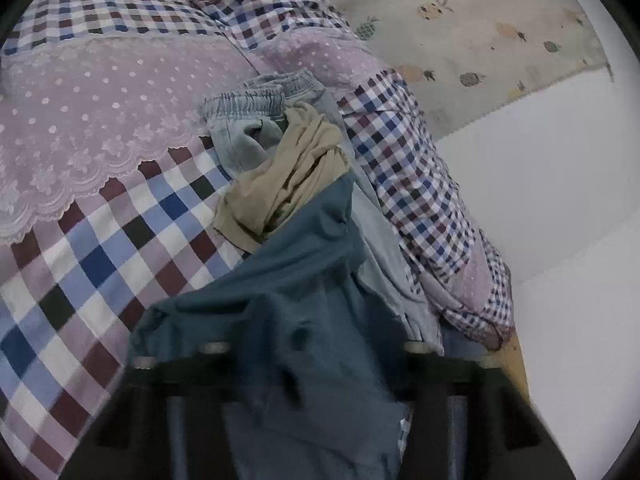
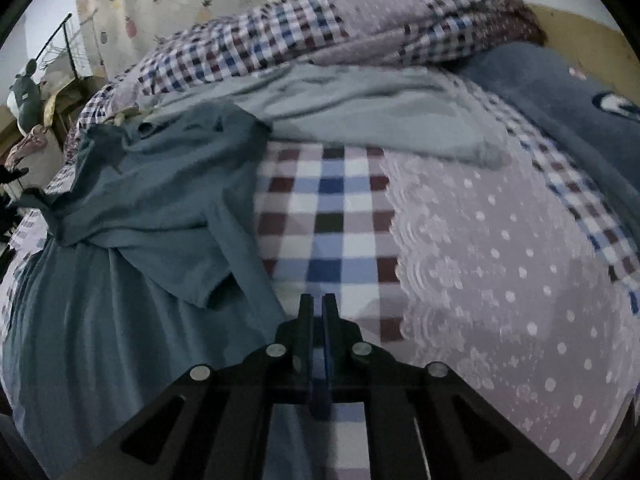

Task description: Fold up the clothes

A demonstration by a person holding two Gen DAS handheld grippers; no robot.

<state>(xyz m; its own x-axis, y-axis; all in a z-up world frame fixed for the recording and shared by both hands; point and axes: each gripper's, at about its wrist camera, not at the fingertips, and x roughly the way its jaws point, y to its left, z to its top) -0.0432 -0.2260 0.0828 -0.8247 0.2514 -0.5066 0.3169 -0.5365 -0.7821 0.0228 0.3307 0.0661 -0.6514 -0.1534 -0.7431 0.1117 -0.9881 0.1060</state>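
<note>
Left tongs (image 1: 316,376): fingertips buried under teal shirt (image 1: 288,280), state cannot be told. Right tongs (image 2: 318,308): closed, empty, shirt at left. Sleeve should be spread flat before folding.

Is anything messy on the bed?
Yes. The tan garment lies crumpled on the light denim shorts, and the teal shirt is bunched, one sleeve twisted. None is folded yet.

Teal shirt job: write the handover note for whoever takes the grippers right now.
Left gripper: fingers hidden under the teal shirt; grip cannot be told.
Right gripper: shut, empty, over the checked bedspread beside the shirt's sleeve.
Tan garment and light denim shorts lie crumpled beyond the shirt; a grey-green garment is spread further back.
Nothing looks folded. All clothes remain.
</note>
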